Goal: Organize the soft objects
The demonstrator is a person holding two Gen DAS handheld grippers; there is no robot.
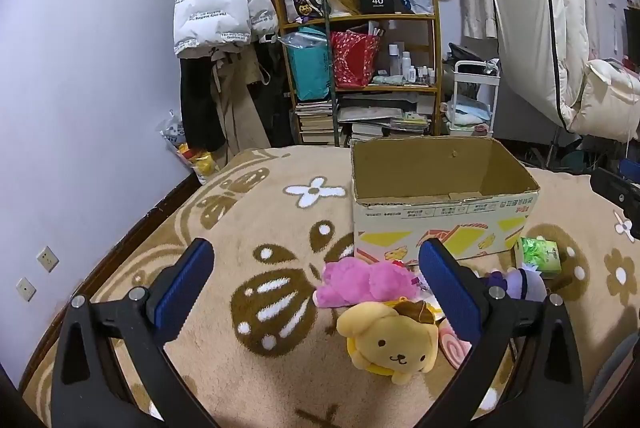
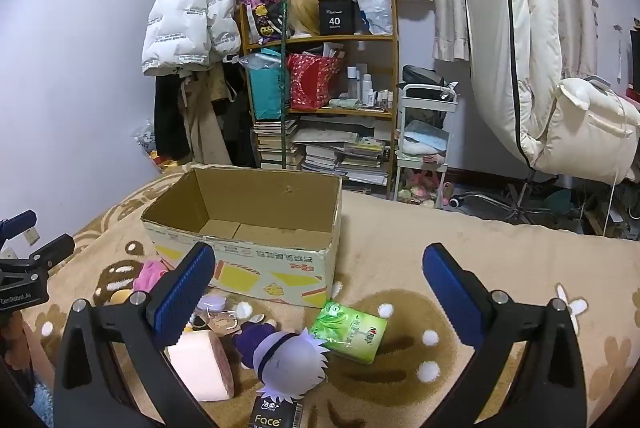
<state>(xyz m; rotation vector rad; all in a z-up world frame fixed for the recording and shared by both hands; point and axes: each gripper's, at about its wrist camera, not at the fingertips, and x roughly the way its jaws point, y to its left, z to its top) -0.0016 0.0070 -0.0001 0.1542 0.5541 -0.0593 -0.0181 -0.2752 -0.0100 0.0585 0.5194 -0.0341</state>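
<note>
Both the left tongs [image 1: 316,288] and the right tongs [image 2: 320,292] stand wide apart, holding nothing. An open cardboard box [image 1: 440,188] sits on the flower-patterned blanket [image 1: 260,228]. In front of it lie a yellow dog plush [image 1: 390,342], a pink plush [image 1: 360,282], a white-haired doll [image 2: 286,354] (face down) and a green tissue pack [image 2: 350,330].

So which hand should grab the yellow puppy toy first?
Probably the left. The left hand-held gripper is open with the yellow puppy toy lying between its fingers. The right hand-held gripper faces the green tissue pack instead.
</note>
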